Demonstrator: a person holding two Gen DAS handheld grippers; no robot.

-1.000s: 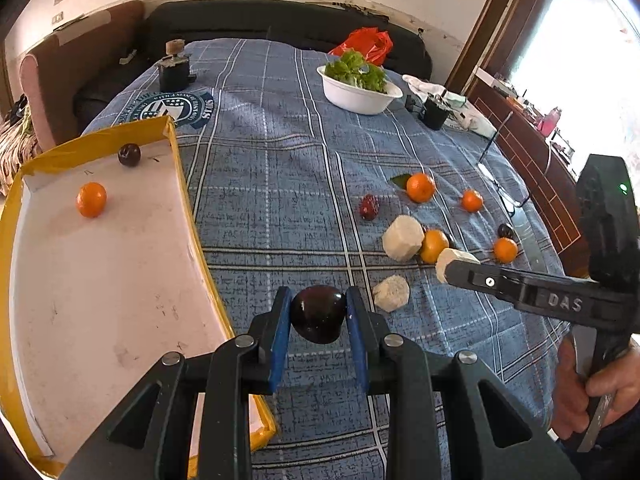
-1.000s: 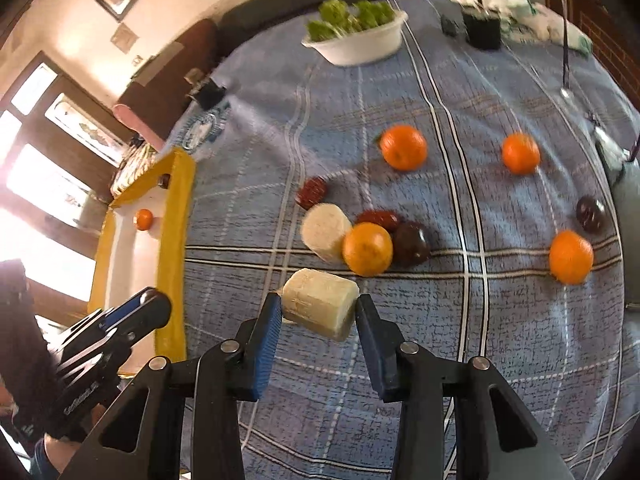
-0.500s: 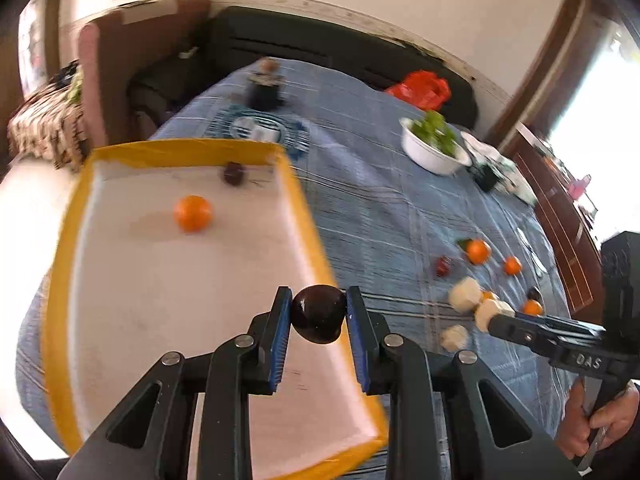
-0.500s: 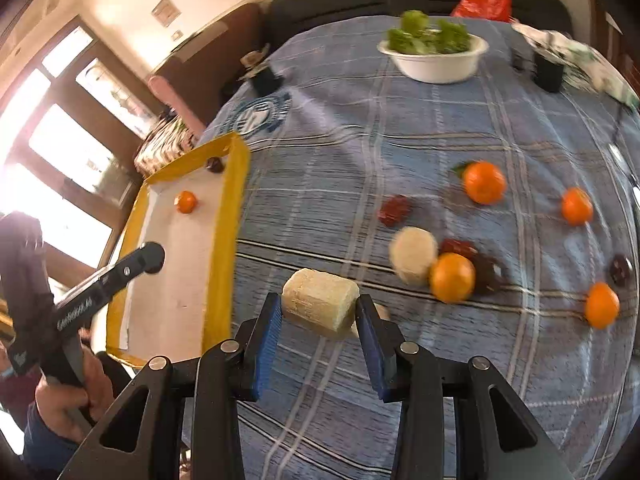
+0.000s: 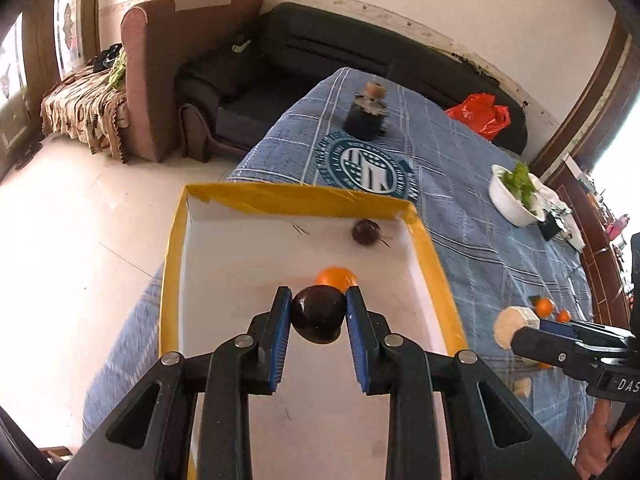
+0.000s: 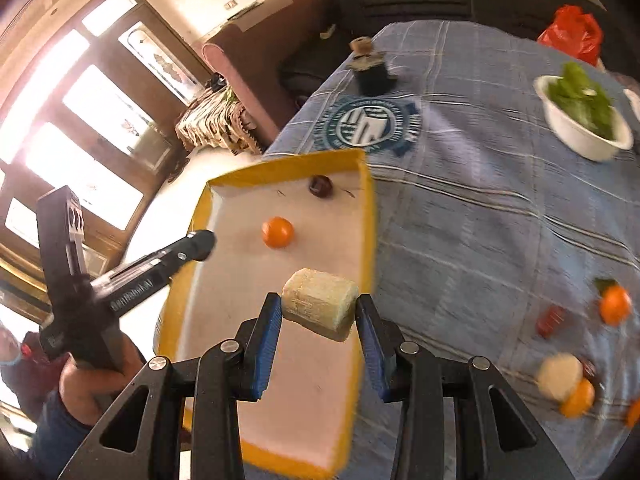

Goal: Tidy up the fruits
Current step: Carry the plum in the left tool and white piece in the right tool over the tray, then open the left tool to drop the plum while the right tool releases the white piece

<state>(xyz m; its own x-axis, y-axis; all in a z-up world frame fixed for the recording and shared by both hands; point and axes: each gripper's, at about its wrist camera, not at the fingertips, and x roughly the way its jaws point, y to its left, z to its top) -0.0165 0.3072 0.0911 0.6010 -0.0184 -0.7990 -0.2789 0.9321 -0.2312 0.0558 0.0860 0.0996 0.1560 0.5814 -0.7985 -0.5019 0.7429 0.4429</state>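
A dark plum point(image 5: 318, 314) is clamped between the blue pads of the left gripper point(image 5: 319, 320), whose jaws are nearly closed around it. It is held above the white floor of the yellow-rimmed tray point(image 5: 434, 264), over the tray's near half. Inside the tray, a small orange point(image 5: 335, 277) is seen just beyond the held plum, and a second dark plum point(image 5: 365, 232) lies near the tray's far right corner.

A pale, cream-coloured cylindrical piece point(image 6: 319, 309) is gripped sideways by the right gripper point(image 6: 320, 320), the jaws being set only as wide as the piece. It is held over the tray's right-hand rim. More oranges point(image 6: 615, 305) and pale pieces point(image 6: 559, 371) are left on the blue checked tablecloth point(image 6: 480, 208), well to the right of the tray.
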